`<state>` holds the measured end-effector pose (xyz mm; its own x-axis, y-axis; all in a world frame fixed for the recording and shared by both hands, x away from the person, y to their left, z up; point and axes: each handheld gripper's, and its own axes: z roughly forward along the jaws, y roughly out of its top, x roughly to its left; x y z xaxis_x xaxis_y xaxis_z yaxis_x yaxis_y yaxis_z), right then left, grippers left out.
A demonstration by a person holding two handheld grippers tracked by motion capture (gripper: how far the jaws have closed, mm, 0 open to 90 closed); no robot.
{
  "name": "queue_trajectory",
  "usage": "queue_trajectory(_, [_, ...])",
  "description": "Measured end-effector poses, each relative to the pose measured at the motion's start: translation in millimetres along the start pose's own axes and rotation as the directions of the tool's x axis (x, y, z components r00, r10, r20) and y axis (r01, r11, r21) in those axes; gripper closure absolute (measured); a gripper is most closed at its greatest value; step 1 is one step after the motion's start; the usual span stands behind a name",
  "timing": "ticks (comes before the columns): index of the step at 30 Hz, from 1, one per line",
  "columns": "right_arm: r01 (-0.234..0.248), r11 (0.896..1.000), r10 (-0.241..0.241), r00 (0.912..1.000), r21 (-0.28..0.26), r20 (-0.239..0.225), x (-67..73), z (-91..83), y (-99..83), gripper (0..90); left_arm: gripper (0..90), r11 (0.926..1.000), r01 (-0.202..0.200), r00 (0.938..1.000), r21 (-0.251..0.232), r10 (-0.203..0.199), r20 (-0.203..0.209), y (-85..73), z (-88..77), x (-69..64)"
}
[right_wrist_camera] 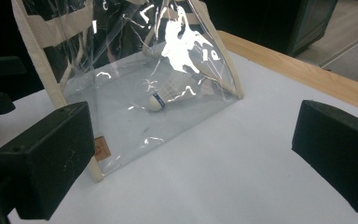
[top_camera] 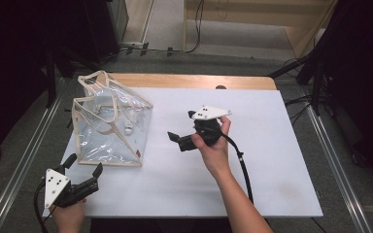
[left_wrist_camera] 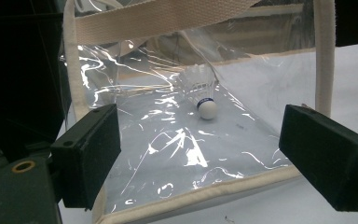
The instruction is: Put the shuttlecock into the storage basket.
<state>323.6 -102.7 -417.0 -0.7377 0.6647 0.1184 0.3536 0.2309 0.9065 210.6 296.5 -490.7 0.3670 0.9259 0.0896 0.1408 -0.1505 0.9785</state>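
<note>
Both grippers spread, empty.
Left gripper (top_camera: 83,166) at 7 o'clock of clear bag (top_camera: 109,127); right gripper (top_camera: 180,126) at 3; shuttlecock (left_wrist_camera: 204,95) inside.

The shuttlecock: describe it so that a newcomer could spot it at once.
On the white table, look to the left part, where a clear plastic bag with cream cloth trim stands. Inside it, on the bag's floor, lies the shuttlecock: white feathers and a round white tip with a dark blue band, the one loose thing in the bag.
</note>
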Motion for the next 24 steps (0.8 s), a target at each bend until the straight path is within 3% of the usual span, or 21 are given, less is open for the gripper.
queue_trajectory(24, [-0.054, 0.998, 0.056, 0.9943, -0.023, 0.091, -30.1, -42.7, -48.9, 0.0, 13.3, 1.0, -0.002, 1.0, 0.001, 0.002, -0.002, -0.2, 0.0, -0.9])
